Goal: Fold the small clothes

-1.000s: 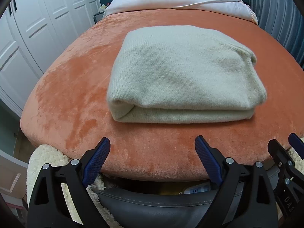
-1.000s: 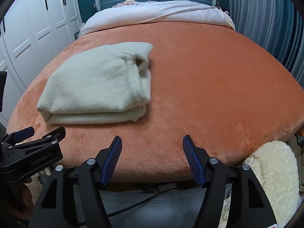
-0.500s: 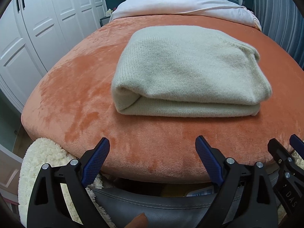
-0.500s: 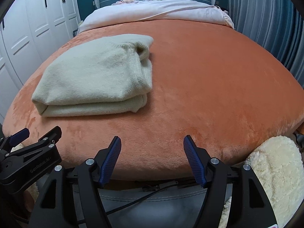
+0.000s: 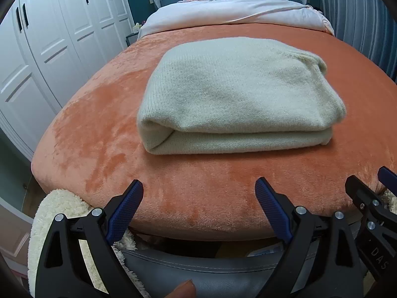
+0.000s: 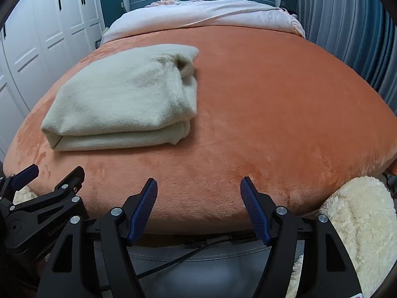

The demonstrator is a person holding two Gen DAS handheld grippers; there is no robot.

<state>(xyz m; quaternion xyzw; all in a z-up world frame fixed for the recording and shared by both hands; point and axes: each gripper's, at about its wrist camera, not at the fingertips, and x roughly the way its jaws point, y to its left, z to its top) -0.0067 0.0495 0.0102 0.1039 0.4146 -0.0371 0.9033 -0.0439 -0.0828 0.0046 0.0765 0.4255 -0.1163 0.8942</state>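
Looking along the left gripper [image 5: 198,208], its jaws stand apart and empty at the near edge of the bed [image 5: 99,124], with the cream knit garment [image 5: 235,94] lying folded in a neat stack just ahead. From the right gripper [image 6: 198,206], jaws likewise apart and empty, the garment [image 6: 124,99] sits ahead and to the left. Folding looks finished, so next probably comes a final smoothing or fetching another piece.

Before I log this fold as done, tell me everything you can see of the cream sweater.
The cream sweater is a soft, fuzzy knit folded into a thick rectangular bundle of stacked layers, with a rounded fold along the near edge and a ribbed edge bunched at its far right corner. It lies flat on the orange blanket, left of the bed's middle. Nothing else touches it; both grippers sit short of it.
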